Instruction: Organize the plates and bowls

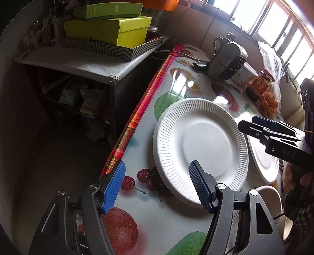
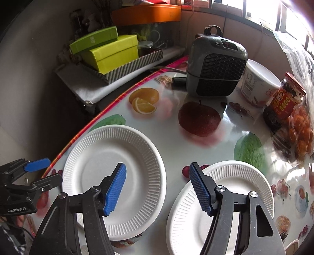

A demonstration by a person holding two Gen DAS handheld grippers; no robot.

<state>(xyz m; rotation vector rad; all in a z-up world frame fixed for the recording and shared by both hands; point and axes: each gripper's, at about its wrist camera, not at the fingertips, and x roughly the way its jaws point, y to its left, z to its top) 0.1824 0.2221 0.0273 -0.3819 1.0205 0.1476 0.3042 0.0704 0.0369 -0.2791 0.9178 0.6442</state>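
On the fruit-printed tabletop (image 2: 196, 94) two paper plates (image 2: 115, 176) (image 2: 235, 196) lie apart (not yet stacked); both hand-held grippers, left (image 1: 157, 188) and right (image 2: 157, 188), hover released, grasping nothing.

white paper plates (image 2: 115, 176): 2 | white bowl (image 1: 268, 194): 1 | grippers (image 2: 157, 188): 2, four blue pads in all | grey heater (image 2: 215, 68): 1 | white tub (image 2: 259, 82): 1 | red-labelled jar (image 2: 282, 104): 1 | green boxes (image 2: 113, 53): 2 | orange box (image 2: 147, 13): 1 | bag of oranges (image 2: 302, 129): 1
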